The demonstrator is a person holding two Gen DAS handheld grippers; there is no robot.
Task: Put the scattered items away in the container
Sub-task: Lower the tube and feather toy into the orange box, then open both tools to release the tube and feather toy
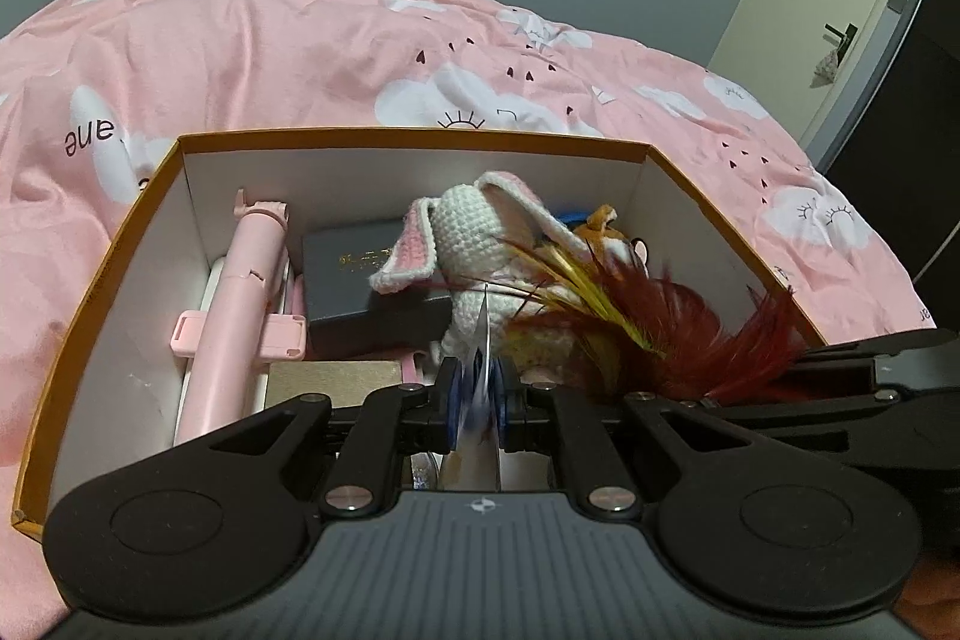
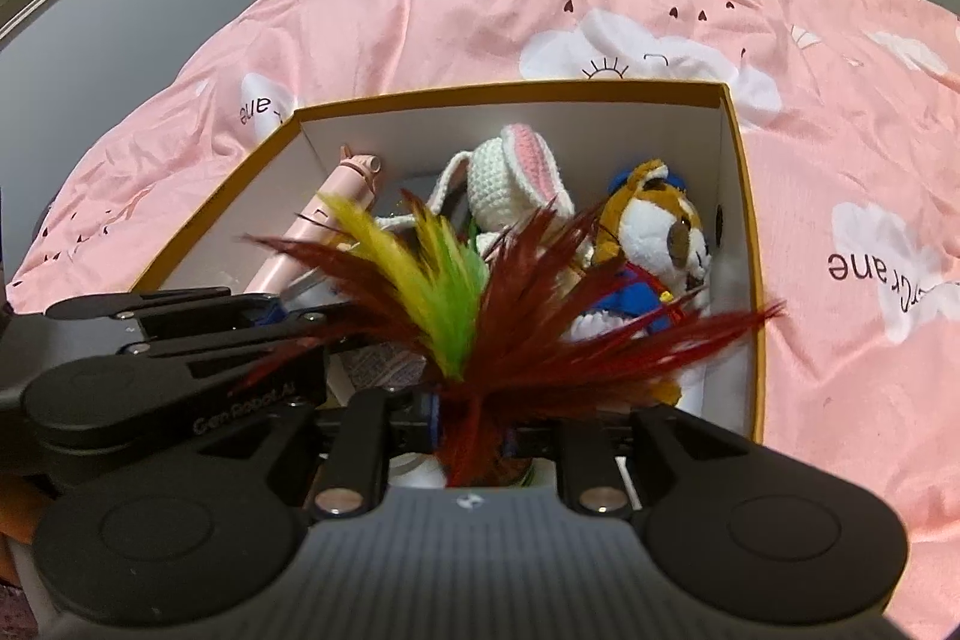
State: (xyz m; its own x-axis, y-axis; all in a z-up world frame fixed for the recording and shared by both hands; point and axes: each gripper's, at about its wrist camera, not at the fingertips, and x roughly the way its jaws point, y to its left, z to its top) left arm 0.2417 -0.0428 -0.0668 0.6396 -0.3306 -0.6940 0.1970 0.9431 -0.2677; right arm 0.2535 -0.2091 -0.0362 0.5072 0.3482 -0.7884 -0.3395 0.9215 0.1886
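Left wrist view: the left gripper (image 1: 477, 400), jaws clamped on a thin white card (image 1: 483, 340), hangs over the orange-rimmed box (image 1: 414, 137) at frame centre on a pink bedspread (image 1: 300, 46). In the right wrist view, the right gripper (image 2: 468, 430) has a feather toy (image 2: 480, 304) between barely parted jaws, low centre, above the same box.

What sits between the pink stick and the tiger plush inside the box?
In the right wrist view, the crochet bunny stands between the pink stick and the tiger plush; feathers cover the nearer stretch.
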